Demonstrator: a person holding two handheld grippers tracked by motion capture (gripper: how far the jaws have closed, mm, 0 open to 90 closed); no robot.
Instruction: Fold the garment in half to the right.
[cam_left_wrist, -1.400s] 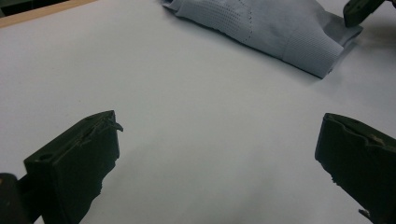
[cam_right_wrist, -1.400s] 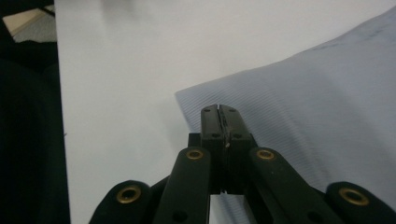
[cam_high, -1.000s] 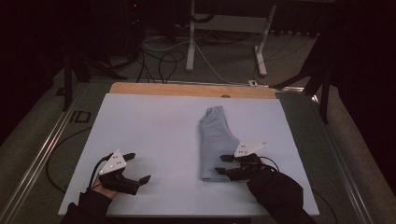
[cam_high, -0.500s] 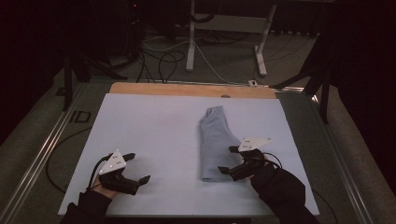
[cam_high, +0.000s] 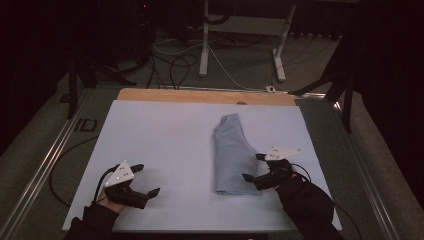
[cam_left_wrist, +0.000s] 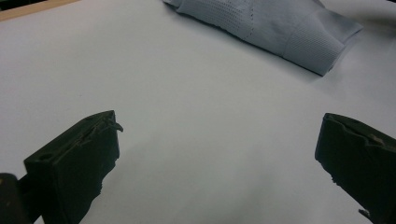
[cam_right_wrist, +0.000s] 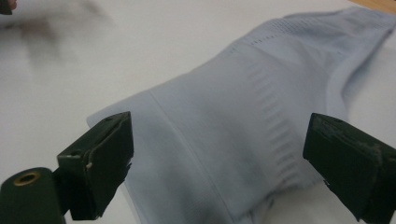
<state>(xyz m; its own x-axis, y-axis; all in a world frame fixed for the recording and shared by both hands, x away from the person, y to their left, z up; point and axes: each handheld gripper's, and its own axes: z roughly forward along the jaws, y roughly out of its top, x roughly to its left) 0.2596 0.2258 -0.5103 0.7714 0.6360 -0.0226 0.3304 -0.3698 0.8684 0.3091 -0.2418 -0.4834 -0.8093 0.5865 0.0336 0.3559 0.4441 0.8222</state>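
The surface (cam_high: 165, 150) is wide and pale, and most of it is bare. Between the two grippers there is much open room, and also ahead of the left one. Its near edge runs just behind both hands, so a pull backwards has little space.

The folded garment (cam_high: 232, 155) lies flat just in front of the right gripper (cam_high: 254, 167) and well to the right of the left gripper (cam_high: 145, 179). It is a light blue knit with ribbed bands, so I judge it soft, light and limp; it will sag and may unfold if lifted by one layer. A good hold is at the near folded end, taking all layers together.

The jaws of the right gripper stand wide apart and hold nothing. The jaws of the left gripper also stand wide, over bare surface.
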